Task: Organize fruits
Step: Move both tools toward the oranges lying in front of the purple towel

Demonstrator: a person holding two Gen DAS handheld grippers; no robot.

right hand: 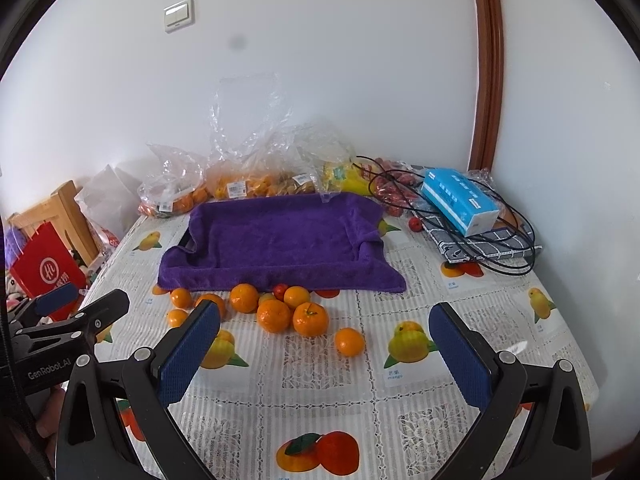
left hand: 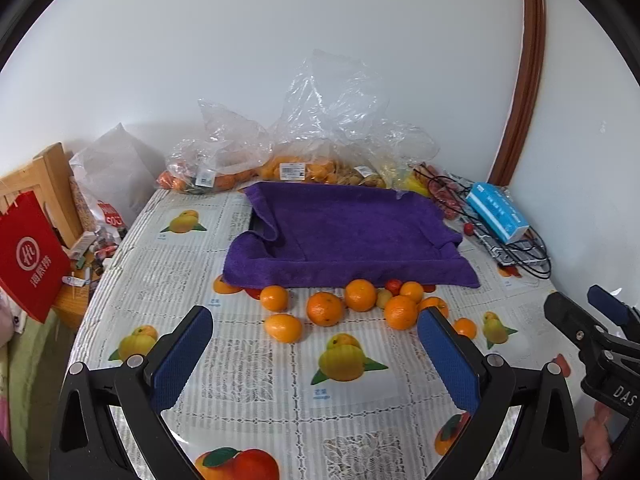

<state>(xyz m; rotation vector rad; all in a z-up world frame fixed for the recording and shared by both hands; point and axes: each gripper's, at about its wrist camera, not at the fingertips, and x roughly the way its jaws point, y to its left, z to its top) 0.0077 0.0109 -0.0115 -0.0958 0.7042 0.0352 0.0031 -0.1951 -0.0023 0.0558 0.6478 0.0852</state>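
While both blue-padded tongs, left gripper [left hand: 314, 338] and right gripper [right hand: 325, 338], hang spread wide and empty, loose orange mandarins [right hand: 274, 315] cluster against the purple towel-lined tray's [right hand: 276, 236] near edge; grip one outlying fruit gently.

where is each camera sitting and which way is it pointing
Left wrist view: sits on the left tongs, open, looking forward over the table at the oranges and purple towel; the right tongs and a bit of hand show at its right edge.
Right wrist view: sits on the right tongs, open, facing the same way; the left tongs show at its left edge.
Shared: oranges, towel, fruit bags, blue tissue pack, wall switch.
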